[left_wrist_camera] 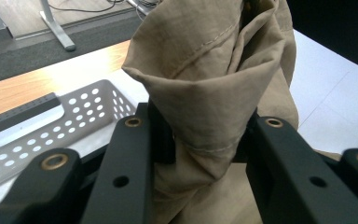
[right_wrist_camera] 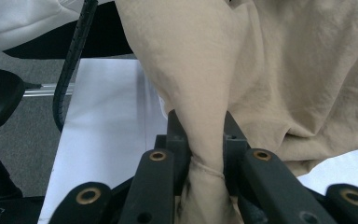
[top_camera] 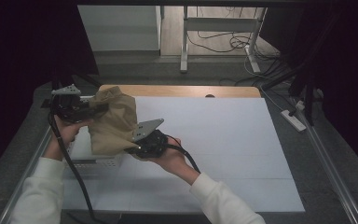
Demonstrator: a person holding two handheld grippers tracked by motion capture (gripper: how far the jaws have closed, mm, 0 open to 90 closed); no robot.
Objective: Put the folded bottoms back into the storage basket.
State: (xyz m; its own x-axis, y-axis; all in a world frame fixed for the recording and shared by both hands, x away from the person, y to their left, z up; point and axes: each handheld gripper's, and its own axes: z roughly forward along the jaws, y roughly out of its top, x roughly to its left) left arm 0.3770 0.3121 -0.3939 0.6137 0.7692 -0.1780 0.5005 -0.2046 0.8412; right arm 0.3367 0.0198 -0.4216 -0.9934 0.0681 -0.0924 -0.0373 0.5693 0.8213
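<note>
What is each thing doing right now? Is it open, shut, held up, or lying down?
Left gripper: shut on the tan cloth.
Right gripper: shut on the tan cloth.
Tan cloth: bunched, held up between both grippers above the basket.
White basket: upright on the table, open at the top.

The left tool (left_wrist_camera: pixel 200 140) pinches a bunched tan cloth (left_wrist_camera: pixel 214 84) beside a white perforated basket (left_wrist_camera: pixel 65 121) on the desk (left_wrist_camera: pixel 37 84).
</note>
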